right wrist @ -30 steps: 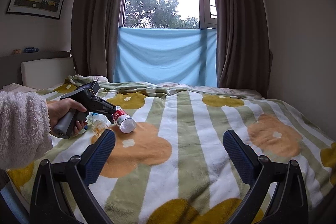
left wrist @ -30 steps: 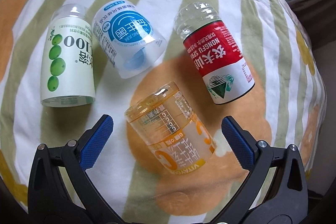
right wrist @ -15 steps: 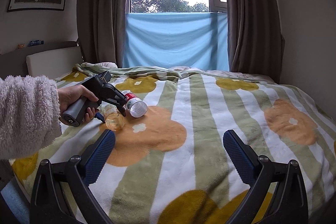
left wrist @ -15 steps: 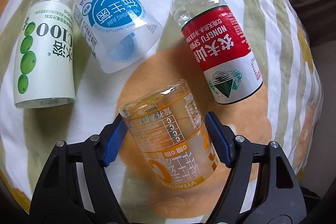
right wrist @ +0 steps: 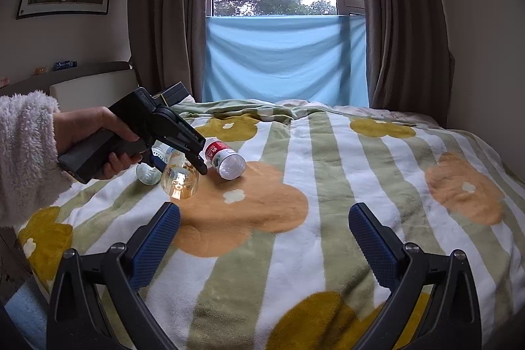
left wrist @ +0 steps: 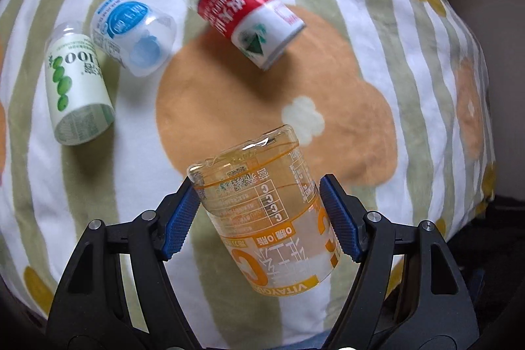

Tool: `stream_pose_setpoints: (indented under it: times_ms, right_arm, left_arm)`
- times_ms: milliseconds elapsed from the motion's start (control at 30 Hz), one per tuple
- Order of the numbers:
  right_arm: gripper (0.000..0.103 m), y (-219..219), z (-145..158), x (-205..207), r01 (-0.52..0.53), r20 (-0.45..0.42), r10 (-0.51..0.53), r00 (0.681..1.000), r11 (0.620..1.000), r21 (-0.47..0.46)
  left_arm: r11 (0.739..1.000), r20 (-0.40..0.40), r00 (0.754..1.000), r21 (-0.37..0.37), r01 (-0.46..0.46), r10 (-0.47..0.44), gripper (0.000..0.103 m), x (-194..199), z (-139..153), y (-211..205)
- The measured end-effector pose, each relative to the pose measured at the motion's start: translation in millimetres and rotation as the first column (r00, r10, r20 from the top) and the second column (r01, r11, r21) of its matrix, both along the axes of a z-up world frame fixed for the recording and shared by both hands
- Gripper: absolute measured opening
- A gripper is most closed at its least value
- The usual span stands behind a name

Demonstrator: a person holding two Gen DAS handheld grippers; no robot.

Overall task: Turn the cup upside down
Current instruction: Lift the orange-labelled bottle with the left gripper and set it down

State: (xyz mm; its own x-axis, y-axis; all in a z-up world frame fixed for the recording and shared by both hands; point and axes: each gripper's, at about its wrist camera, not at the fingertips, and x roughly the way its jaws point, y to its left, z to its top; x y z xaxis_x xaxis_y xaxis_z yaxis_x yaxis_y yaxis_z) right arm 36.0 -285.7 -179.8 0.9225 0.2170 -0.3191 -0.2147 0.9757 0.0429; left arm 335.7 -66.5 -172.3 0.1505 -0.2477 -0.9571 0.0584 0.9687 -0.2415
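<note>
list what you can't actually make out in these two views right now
- Red-label cup, left wrist view: motion blur smears its print.
- Orange cup, right wrist view: left gripper covers its upper part, hiding the pads' contact.
- Green-label cup and blue-label cup, right wrist view: mostly hidden behind that gripper.

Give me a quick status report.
Left gripper shut on orange cup, lifted off blanket. Right gripper open, idle. Path unobstructed.

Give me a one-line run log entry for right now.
left gripper: jaws shut on orange cup, lifted off blanket | right gripper: open, idle | three cups lying on blanket
</note>
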Motion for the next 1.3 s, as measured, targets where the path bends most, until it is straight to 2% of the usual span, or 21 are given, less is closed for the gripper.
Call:
stream_pose_setpoints:
  times_ms: [133,233,433,467,533,600,800,900,1067,1167,1300]
  right_arm:
    - [0.103,2,0,-3,-0.001,-0.007,0.001,1.0,1.0,0.009]
    - [0.103,3,1,-4,0.0,-0.007,0.0,1.0,1.0,0.003]
    - [0.103,2,1,-6,0.005,-0.018,-0.005,1.0,1.0,-0.009]
    - [0.103,1,1,-6,0.003,-0.023,-0.003,1.0,1.0,-0.012]
    - [0.103,1,-1,-6,0.004,-0.026,-0.005,1.0,1.0,-0.019]
    - [0.103,1,0,-6,0.006,-0.028,-0.007,1.0,1.0,-0.022]
    - [0.103,4,4,-4,-0.013,-0.028,0.012,1.0,0.999,-0.031]
    - [0.103,7,10,0,-0.059,-0.043,0.057,0.997,0.997,-0.051]
    - [0.103,13,29,22,-0.161,-0.132,0.159,0.978,0.987,0.0]
    - [0.103,23,39,40,-0.19,-0.195,0.183,0.964,0.982,-0.017]
    - [0.103,37,53,70,-0.25,-0.272,0.237,0.932,0.968,-0.011]
  left_arm:
    - [0.993,-0.093,0.989,0.011,0.115,-0.113,0.071,-29,-20,-24]
    - [0.987,-0.133,0.979,0.033,0.159,-0.153,0.071,-44,-40,-36]
    - [0.976,-0.092,0.979,0.104,0.191,-0.182,0.074,-55,-52,-42]
    - [0.973,-0.088,0.978,0.117,0.198,-0.188,0.077,-57,-52,-43]
    - [0.972,-0.08,0.979,0.129,0.199,-0.19,0.095,-62,-54,-43]
    - [0.972,-0.058,0.981,0.134,0.192,-0.186,0.101,-65,-53,-41]
    - [0.976,0.001,0.986,0.147,0.163,-0.165,0.101,-76,-44,-31]
    - [0.978,0.039,0.987,0.144,0.148,-0.156,0.101,-79,-32,-22]
    - [0.988,0.111,0.986,0.104,0.113,-0.124,0.101,-105,-9,4]
    - [0.993,0.157,0.983,0.075,0.086,-0.097,0.102,-125,7,27]
    - [0.996,0.272,0.96,0.081,0.042,-0.063,0.103,-155,28,47]
